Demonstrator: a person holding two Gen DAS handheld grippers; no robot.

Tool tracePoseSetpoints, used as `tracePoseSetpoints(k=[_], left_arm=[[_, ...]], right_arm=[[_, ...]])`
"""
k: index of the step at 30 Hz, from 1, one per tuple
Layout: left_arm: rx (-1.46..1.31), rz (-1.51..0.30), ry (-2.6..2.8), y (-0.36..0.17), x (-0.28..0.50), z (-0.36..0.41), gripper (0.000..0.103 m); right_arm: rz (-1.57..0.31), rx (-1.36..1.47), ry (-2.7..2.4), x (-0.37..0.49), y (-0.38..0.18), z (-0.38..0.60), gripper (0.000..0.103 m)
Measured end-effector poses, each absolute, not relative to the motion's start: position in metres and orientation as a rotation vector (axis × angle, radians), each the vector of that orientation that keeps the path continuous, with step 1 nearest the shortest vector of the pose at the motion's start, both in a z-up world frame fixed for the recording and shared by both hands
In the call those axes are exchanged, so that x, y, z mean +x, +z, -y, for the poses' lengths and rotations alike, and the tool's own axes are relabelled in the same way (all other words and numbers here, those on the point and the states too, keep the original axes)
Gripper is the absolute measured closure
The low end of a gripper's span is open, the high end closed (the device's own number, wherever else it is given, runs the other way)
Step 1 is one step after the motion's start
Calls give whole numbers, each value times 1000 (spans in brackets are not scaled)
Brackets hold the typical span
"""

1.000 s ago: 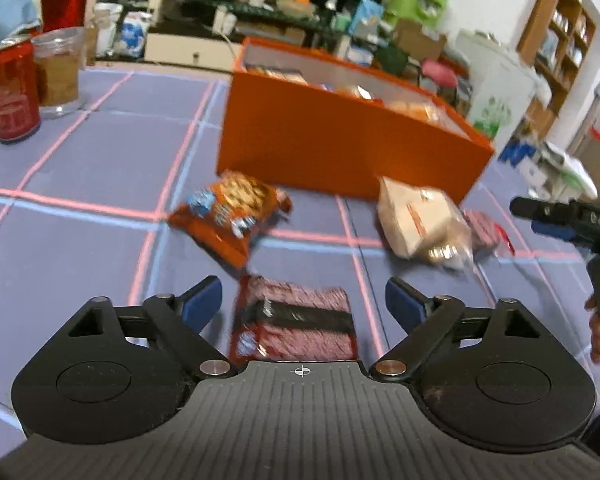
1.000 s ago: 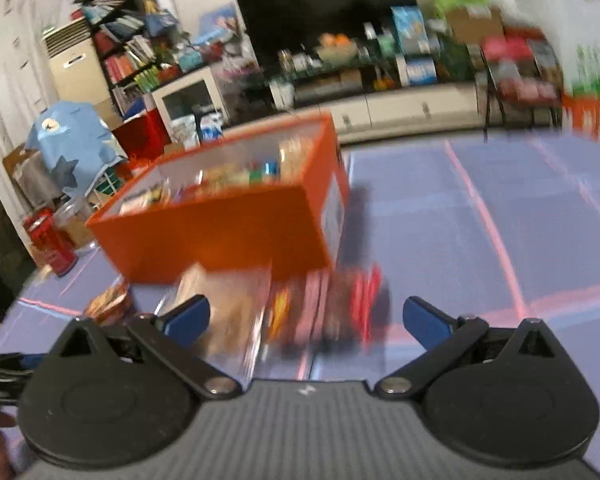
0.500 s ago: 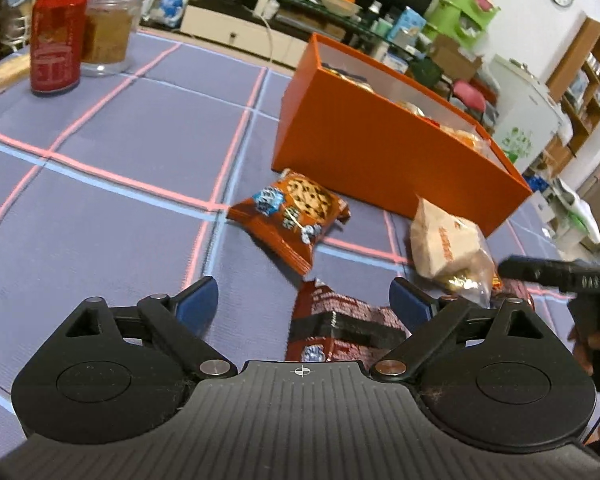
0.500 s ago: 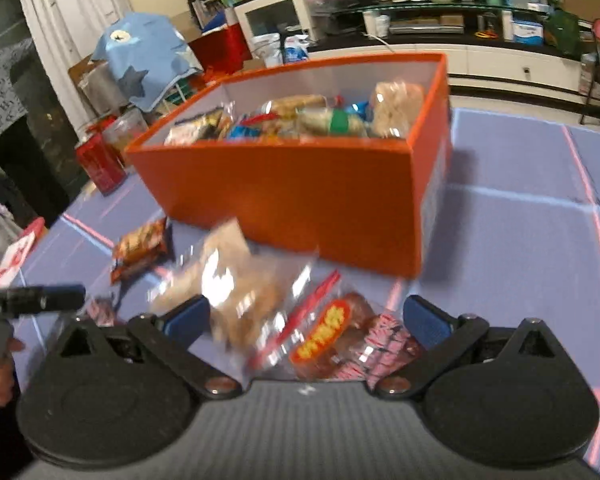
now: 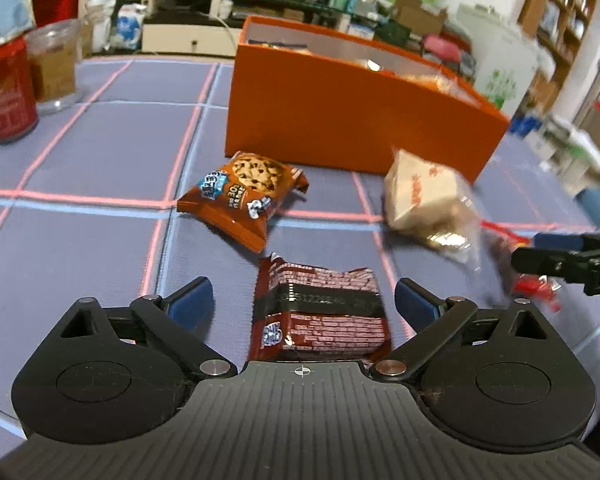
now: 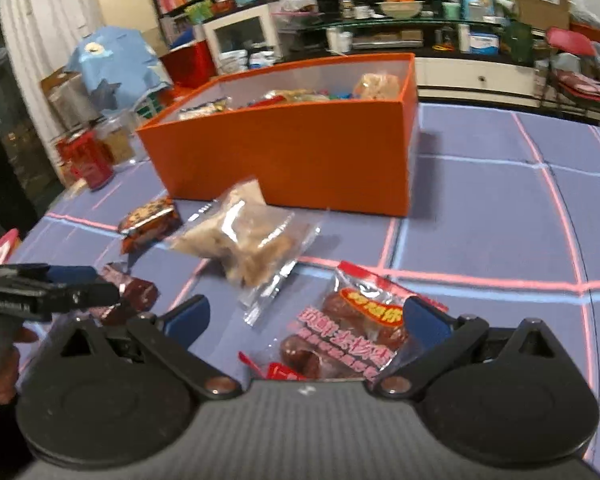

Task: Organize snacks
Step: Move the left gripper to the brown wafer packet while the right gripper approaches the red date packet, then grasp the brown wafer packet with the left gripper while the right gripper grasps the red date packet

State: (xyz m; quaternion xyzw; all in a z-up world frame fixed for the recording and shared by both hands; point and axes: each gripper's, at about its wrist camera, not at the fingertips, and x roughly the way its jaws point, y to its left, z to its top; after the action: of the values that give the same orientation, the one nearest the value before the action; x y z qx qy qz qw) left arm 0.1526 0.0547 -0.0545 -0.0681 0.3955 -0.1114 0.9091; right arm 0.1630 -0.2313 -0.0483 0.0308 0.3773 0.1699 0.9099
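Observation:
An orange box (image 5: 340,128) holding several snacks stands mid-table. In the left wrist view my left gripper (image 5: 302,300) is open and its jaws are opening wider. A dark red brick-patterned packet (image 5: 318,312) lies flat between them, untouched. Beyond it lie a brown cookie packet (image 5: 240,196) and a clear bag of beige snacks (image 5: 424,200). My right gripper (image 6: 306,316) is open over a red-and-pink packet of dark round snacks (image 6: 352,332), which lies close against the right finger. The clear bag (image 6: 248,240) rests just ahead of it, in front of the box (image 6: 300,152).
A red can (image 5: 6,88) and a glass cup of brown stuff (image 5: 54,64) stand at the table's far left. The purple cloth (image 5: 100,152) has pink and blue lines. Each gripper shows in the other's view: right gripper (image 5: 568,260), left gripper (image 6: 40,288). Shelves and furniture crowd the background.
The left jaws have spread wider around the dark red packet. The right gripper has come down and closer, so the red-and-pink packet now lies between its fingers and the clear bag sits ahead.

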Motion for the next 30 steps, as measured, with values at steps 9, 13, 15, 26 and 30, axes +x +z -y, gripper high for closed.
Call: tracePoseSetpoints(k=[9,13,15,26,30], left_arm=[[-2,-799,-255,-64,153,-32,31],[28,-804,-256,-67,151,-28,30],[52,-800,-245,-68,151,-26,30],[76,-799,-232,-71,152,-22,26],[76,-799,-229,-71,153,-23,24]], right_arm=[[-715,28,311,161,-45,235,1],[-752,107,301,164,-48,247,1],[-769,120,289,160,-49,251,1],[-812,150,280,152,-66,237,1],[-814,188,299,161,-65,231,1]])
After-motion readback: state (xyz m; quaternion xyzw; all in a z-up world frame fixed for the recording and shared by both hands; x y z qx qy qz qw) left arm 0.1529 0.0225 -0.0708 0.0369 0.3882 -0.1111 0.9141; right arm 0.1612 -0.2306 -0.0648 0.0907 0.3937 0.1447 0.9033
